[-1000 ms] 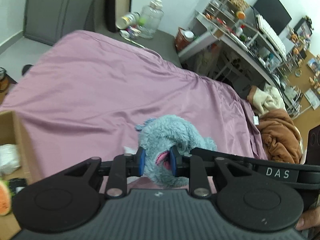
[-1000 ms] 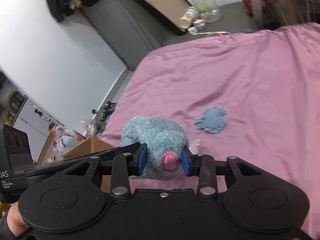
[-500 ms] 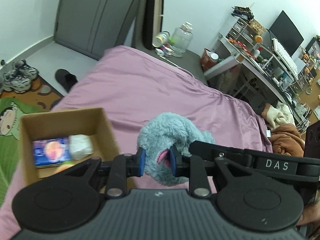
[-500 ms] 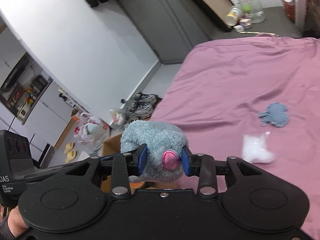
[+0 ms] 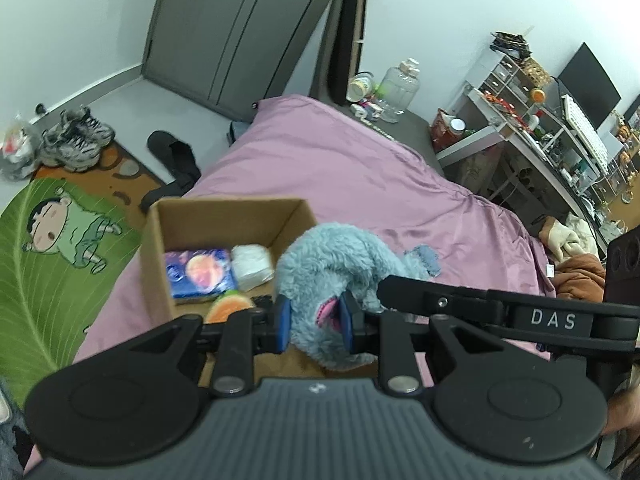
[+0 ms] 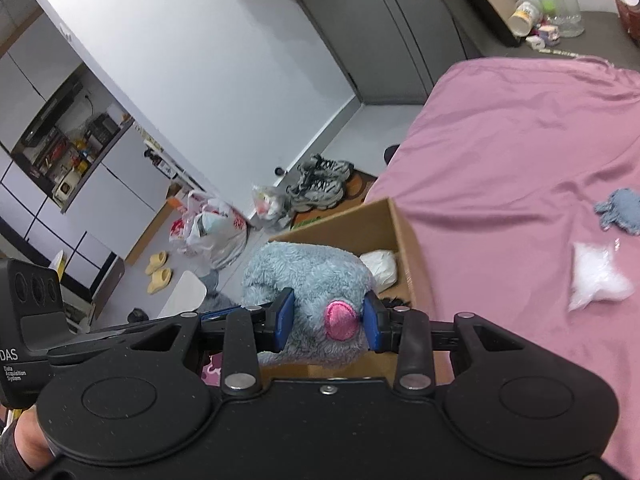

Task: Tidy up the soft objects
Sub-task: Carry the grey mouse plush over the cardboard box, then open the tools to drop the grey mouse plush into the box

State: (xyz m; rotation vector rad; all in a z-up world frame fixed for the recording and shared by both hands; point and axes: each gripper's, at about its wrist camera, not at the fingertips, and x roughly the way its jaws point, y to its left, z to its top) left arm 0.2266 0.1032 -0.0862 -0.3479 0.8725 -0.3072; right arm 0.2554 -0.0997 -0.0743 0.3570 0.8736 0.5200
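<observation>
A fluffy light-blue plush toy [image 5: 340,264] with pink patches hangs between both grippers above the bed's left edge. My left gripper [image 5: 314,322] is shut on one end of it. My right gripper [image 6: 328,320] is shut on the other end [image 6: 308,280], by a pink patch. An open cardboard box [image 5: 224,216] stands on the pink bedsheet just left of and below the toy. It holds a blue packet [image 5: 200,272], a white soft bundle [image 5: 252,266] and an orange item [image 5: 230,308].
A small blue cloth piece [image 6: 622,212] and a white fluffy bag [image 6: 598,276] lie on the pink bed [image 6: 520,152]. Shoes, a green cartoon mat [image 5: 52,240] and plastic bags are on the floor left of the bed. A cluttered desk [image 5: 540,132] stands at the right.
Both grippers have carried the plush toy leftward across the bed, from above the blue cloth piece to beside the cardboard box, which now fills more of both views.
</observation>
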